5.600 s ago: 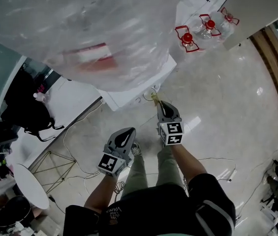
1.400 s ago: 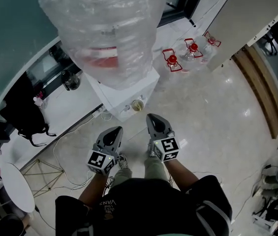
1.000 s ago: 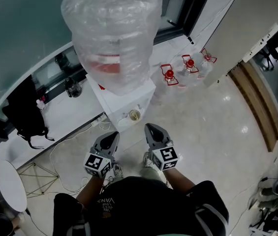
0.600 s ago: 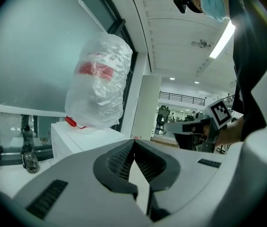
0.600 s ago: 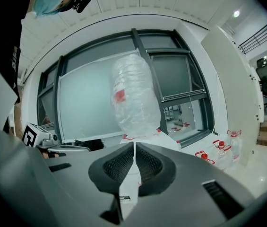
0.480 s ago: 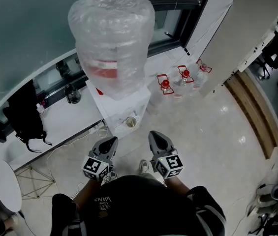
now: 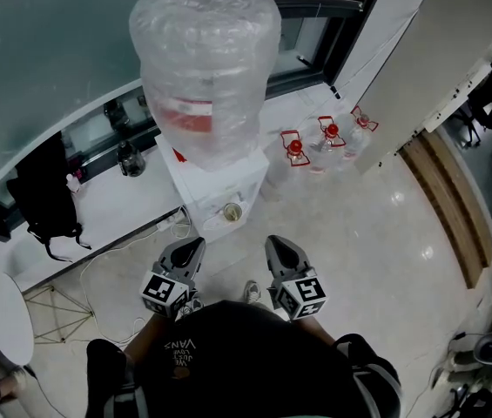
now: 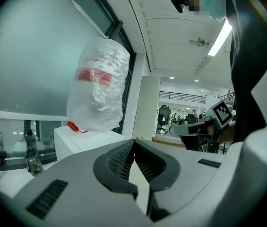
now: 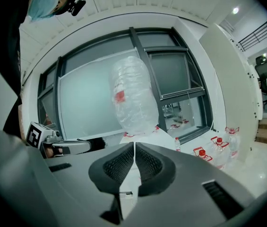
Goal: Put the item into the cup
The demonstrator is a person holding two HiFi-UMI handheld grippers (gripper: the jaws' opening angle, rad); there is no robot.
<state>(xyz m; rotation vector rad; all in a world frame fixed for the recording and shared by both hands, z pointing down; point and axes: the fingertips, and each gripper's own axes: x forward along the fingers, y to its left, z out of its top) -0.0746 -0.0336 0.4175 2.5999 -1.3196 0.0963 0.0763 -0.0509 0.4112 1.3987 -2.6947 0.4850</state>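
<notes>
The water bottle (image 7: 204,77) is clear under crinkled transparent wrap, with a red label band. The dispenser (image 7: 219,185) beneath it is white. The cup (image 7: 232,212) on it looks pale yellowish. The spare jugs (image 7: 295,149) have red caps and handles. The left tongs (image 7: 193,246) and right tongs (image 7: 277,242) are grey, with dark ribbed pads (image 8: 119,161) and black-and-white marker cubes (image 7: 162,290). The floor (image 7: 376,225) is glossy cream.

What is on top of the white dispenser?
A big bottle in clear plastic wrap stands on the dispenser, with a red band showing through. The bottle and wrap hide its neck and the dispenser's top.
</notes>
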